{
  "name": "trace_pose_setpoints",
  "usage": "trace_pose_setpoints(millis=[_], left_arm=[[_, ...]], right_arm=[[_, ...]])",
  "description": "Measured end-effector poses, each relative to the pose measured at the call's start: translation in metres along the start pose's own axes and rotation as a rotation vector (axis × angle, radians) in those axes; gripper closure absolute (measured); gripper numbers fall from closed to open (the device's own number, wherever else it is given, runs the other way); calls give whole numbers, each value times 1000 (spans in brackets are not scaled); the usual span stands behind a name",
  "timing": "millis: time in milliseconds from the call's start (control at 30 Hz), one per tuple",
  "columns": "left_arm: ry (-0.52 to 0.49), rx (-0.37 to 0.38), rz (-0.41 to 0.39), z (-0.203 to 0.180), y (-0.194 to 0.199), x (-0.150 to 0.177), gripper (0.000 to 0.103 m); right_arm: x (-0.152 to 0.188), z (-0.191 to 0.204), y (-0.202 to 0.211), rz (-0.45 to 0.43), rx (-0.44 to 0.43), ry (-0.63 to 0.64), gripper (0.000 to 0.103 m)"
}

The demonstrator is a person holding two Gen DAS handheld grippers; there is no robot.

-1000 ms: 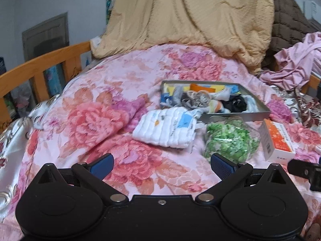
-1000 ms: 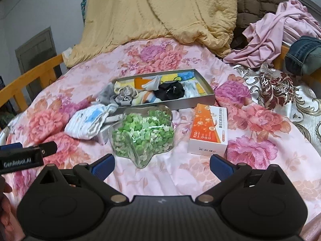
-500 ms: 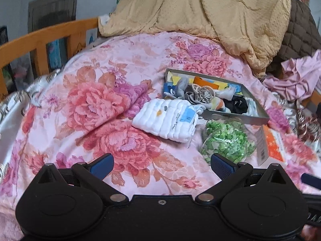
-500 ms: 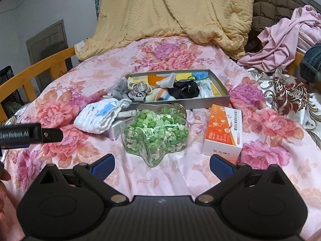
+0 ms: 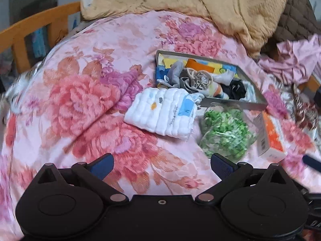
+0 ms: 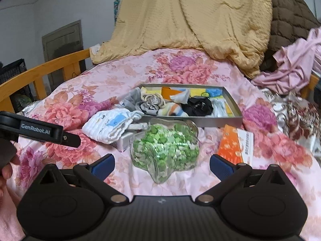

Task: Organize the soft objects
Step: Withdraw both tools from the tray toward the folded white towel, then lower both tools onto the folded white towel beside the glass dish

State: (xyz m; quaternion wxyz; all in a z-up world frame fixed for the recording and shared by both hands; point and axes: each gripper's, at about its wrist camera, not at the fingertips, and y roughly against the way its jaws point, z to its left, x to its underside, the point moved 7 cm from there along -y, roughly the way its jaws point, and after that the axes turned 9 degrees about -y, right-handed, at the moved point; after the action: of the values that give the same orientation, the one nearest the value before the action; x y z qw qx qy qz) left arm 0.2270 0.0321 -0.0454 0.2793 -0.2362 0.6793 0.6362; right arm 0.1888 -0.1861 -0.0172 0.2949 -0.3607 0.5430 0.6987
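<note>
Grippers: left gripper (image 5: pixel 161 164) and right gripper (image 6: pixel 161 165) both have their jaws spread wide and hold nothing; each hovers above the pink floral bedspread (image 5: pixel 84 100), short of the items. Folded white cloth bundle (image 5: pixel 162 113) with blue and orange marks lies on the bedspread, its far edge touching the near-left corner of the grey tray (image 6: pixel 230 98); in the right wrist view the bundle (image 6: pixel 109 125) partly rests on a small white box (image 6: pixel 125 143). Tray contents: a grey sock (image 5: pixel 176 74), a crumpled beige-grey fabric piece (image 5: pixel 197 78), a black sock (image 6: pixel 198 105), an orange-and-white striped sock (image 6: pixel 170 108), other small pieces. Star-shaped clear jar (image 6: pixel 165 150) filled with green paper stars lies just in front of the tray, beside the bundle. Orange-and-white carton (image 6: pixel 235 144) sits to the right of the jar. Tan quilt (image 6: pixel 190 24) is heaped beyond the tray, with pink garments (image 6: pixel 291 68) to its right and a wooden bed rail (image 6: pixel 46 70) at left
</note>
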Motion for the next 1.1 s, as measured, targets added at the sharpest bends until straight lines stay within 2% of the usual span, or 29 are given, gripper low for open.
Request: trace_pose_setpoints(millis=[167, 400, 767, 967, 1100], left_arm=[[-56, -6, -39, 9, -14, -17, 1], [-76, 49, -76, 7, -43, -33, 1], [-248, 103, -51, -12, -76, -32, 1], [-306, 84, 7, -14, -96, -28, 1], [-346, 61, -9, -11, -100, -30, 1]], right_arm=[[-14, 11, -18, -1, -30, 87, 0], [-32, 22, -48, -23, -46, 215, 0], [-35, 24, -93, -20, -18, 320, 1], [-37, 24, -103, -15, -11, 346, 1], [-40, 31, -111, -13, -17, 374, 1]])
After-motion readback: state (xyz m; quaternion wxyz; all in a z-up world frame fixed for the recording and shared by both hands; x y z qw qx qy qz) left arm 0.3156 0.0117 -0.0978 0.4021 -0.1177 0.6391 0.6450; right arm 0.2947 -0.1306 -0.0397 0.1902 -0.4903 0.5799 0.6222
